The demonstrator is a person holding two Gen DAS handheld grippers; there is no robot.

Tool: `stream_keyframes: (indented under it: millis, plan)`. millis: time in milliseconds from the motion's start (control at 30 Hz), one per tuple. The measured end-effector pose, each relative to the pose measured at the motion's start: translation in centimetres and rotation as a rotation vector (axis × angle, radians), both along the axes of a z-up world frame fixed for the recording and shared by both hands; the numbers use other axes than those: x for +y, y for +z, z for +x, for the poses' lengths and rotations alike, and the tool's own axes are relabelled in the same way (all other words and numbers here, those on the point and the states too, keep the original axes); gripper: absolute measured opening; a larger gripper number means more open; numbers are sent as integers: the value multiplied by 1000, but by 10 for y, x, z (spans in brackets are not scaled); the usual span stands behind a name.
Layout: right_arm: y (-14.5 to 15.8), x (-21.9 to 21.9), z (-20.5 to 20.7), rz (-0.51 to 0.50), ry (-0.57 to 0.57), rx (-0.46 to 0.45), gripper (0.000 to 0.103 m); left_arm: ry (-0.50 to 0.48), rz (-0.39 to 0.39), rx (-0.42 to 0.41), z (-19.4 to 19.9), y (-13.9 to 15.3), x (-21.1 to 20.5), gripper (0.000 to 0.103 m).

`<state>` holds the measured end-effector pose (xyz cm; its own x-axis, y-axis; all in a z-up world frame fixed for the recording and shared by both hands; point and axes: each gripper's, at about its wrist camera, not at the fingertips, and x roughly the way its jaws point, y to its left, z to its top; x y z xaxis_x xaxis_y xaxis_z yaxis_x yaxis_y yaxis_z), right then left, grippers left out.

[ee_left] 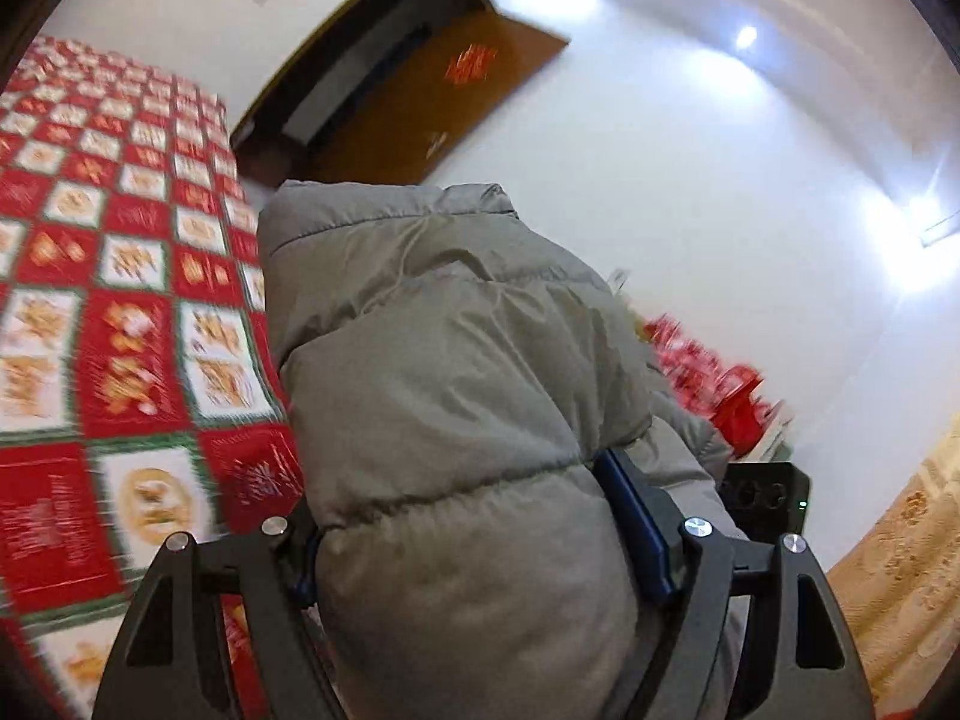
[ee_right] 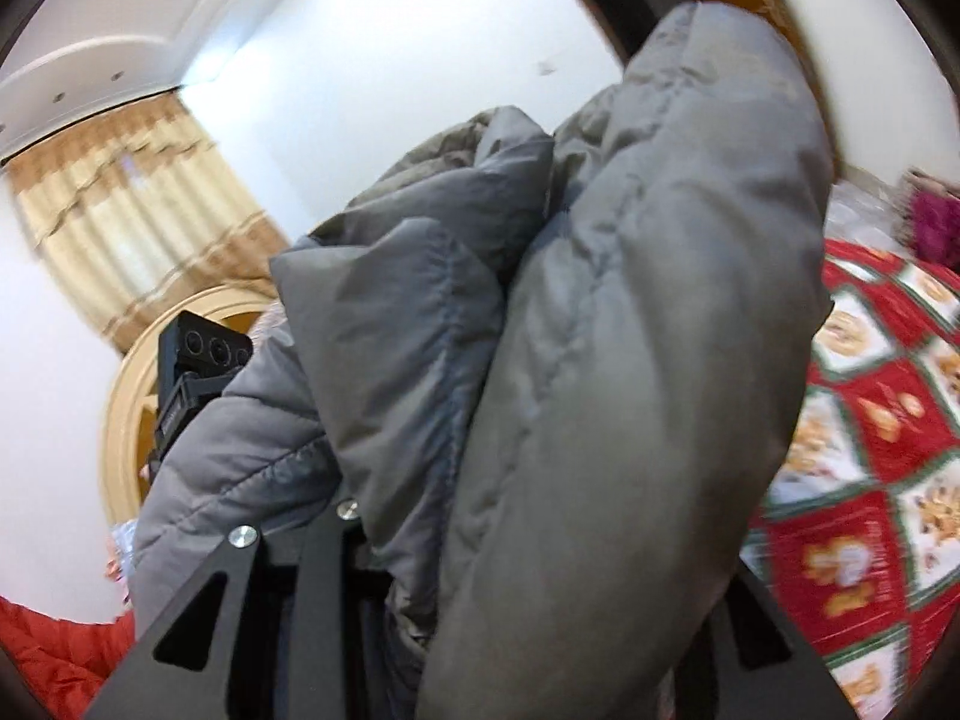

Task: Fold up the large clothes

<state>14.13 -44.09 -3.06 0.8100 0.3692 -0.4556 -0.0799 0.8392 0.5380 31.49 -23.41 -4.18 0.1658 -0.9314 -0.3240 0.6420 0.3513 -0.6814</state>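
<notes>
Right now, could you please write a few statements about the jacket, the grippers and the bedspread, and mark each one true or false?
1. The left gripper has the grey puffer jacket between its fingers. True.
2. The jacket is bright red. False: it is grey.
3. The bedspread is a red and white check. True.
4. The right gripper holds nothing. False: folds of the jacket fill it.
5. The brown door is shut. False: it stands open.

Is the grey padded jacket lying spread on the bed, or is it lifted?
Lifted. The grey padded jacket is bunched between both grippers' jaws, above the red checked bedspread.
</notes>
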Motion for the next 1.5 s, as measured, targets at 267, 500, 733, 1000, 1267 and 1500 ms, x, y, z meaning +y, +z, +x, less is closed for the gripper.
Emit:
stream_keyframes:
  millis: [267,500,733,1000,1267,1500]
  plan:
    - [-92,-67,29,131,-83,141,36,38,248,29,25,-69,-65,77]
    - [-112,-115,27,187,-190,222,73,70,384,-18,13,-74,-64,82]
    - [-3,-125,-62,-197,-358,117,72,179,399,-178,-5,-20,-26,82]
    - [69,-53,2,-457,-288,103,41,170,522,-355,-42,-10,-94,82]
    - [-47,-42,28,-346,-462,416,38,113,633,-449,-69,-52,-125,87]
    - [-82,-36,18,-348,-555,361,37,132,612,-439,-65,-68,-132,95]
